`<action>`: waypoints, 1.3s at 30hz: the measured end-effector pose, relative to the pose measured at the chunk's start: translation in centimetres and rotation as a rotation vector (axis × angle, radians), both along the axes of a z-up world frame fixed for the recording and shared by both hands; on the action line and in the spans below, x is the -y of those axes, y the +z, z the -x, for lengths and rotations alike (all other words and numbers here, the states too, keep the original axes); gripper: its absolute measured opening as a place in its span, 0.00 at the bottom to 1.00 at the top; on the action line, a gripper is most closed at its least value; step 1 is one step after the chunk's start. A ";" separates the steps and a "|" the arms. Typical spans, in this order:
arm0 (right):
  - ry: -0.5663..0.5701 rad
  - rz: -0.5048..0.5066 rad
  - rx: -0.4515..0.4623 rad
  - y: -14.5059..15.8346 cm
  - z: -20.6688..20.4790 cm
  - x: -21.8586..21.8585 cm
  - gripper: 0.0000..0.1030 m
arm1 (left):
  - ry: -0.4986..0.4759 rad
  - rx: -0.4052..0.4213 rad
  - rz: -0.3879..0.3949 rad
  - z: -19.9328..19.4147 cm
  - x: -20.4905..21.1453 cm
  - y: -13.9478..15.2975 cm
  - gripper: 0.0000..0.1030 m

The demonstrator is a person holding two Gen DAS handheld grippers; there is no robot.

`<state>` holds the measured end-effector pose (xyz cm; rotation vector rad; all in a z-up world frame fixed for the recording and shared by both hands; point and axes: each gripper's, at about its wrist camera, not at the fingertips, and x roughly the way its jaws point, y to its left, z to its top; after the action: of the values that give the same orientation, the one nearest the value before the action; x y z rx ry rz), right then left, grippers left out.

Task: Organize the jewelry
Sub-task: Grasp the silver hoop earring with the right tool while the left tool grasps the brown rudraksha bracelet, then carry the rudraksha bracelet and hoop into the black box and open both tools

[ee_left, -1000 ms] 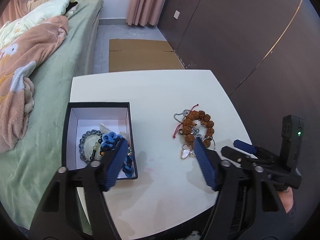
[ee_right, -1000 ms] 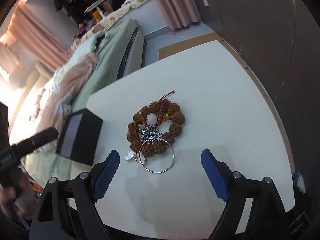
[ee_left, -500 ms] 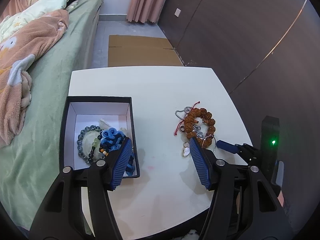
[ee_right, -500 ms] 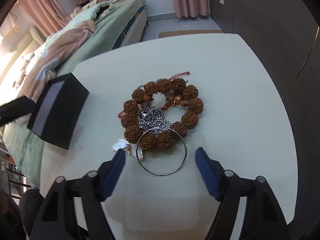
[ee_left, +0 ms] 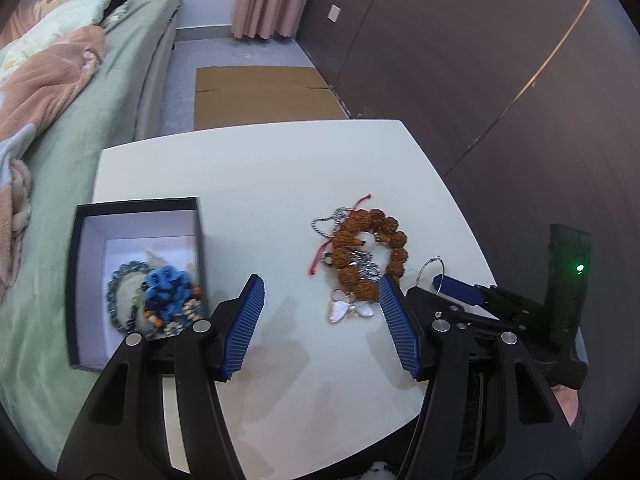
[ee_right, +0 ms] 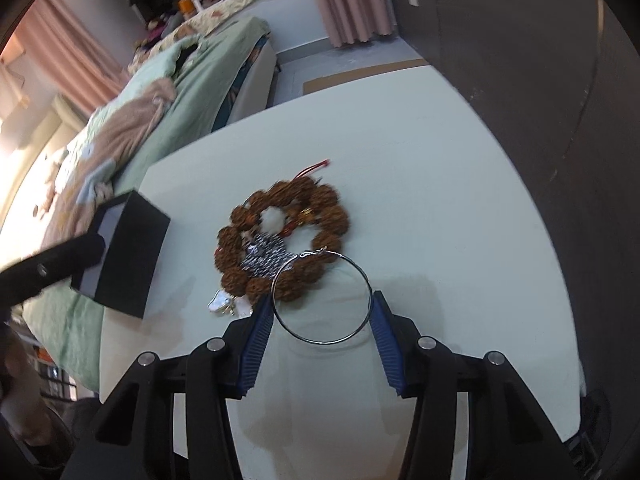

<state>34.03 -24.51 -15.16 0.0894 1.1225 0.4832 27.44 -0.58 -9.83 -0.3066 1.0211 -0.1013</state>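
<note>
Our right gripper (ee_right: 320,312) clamps the silver hoop (ee_right: 320,296) between its pads, near the brown bead bracelet (ee_right: 280,236) on the white table (ee_right: 440,220). Our left gripper (ee_left: 322,320) hovers wide open — beside the black box (ee_left: 136,216).

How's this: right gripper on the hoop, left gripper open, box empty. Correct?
Not quite: the box is not empty. The left wrist view shows a bead bracelet and a blue piece inside. The right gripper is on the hoop, and the left gripper is open.
</note>
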 end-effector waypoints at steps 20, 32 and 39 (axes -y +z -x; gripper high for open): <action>-0.132 -0.119 -0.005 1.2 -1.6 4.6 0.47 | -0.013 -0.128 0.064 -5.5 3.2 -5.9 0.43; -0.126 -0.142 0.001 1.4 -1.1 4.5 0.47 | -0.021 -0.070 0.112 -4.0 2.6 -2.4 0.18; -0.128 -0.182 0.018 2.1 -0.1 4.4 0.47 | -0.019 -0.003 0.124 -1.9 1.1 1.2 0.18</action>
<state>34.08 -28.92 -13.09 0.3133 1.0459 0.4704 29.39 -1.72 -8.65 -0.4101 1.0233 -0.1820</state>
